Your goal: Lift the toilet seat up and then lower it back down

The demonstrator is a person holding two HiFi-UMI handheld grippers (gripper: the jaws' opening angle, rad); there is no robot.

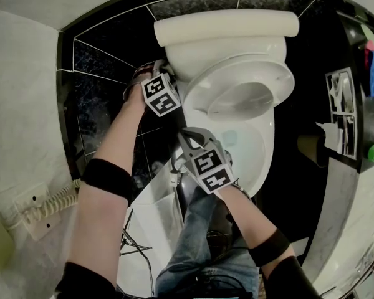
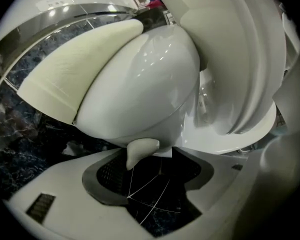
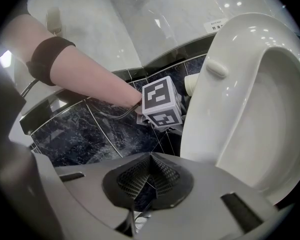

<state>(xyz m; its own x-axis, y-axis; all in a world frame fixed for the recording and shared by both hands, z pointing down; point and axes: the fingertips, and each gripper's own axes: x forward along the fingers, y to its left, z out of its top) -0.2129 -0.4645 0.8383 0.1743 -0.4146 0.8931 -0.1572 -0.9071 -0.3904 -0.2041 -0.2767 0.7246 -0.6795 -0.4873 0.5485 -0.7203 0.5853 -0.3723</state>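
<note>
The white toilet seat (image 1: 237,83) stands tilted up over the bowl (image 1: 252,151), in front of the cream tank (image 1: 224,27). In the right gripper view the seat's underside (image 3: 250,99) faces me, with a bumper (image 3: 215,68) on it. My left gripper (image 1: 159,72) is at the toilet's left side near the hinge. Its jaws stand wide apart (image 2: 150,184) with a small white tab (image 2: 140,151) poking between them, and the pads are not pressing on it. My right gripper (image 1: 190,136) hangs by the bowl's front left, shut (image 3: 150,179) on nothing.
Dark marble tiles (image 1: 106,73) cover the floor and lower wall around the toilet. A white bin with a liner (image 1: 146,229) stands at the left by my leg. A corded wall phone (image 1: 47,207) is at the far left. A paper roll (image 1: 308,148) and a shelf (image 1: 343,111) are on the right.
</note>
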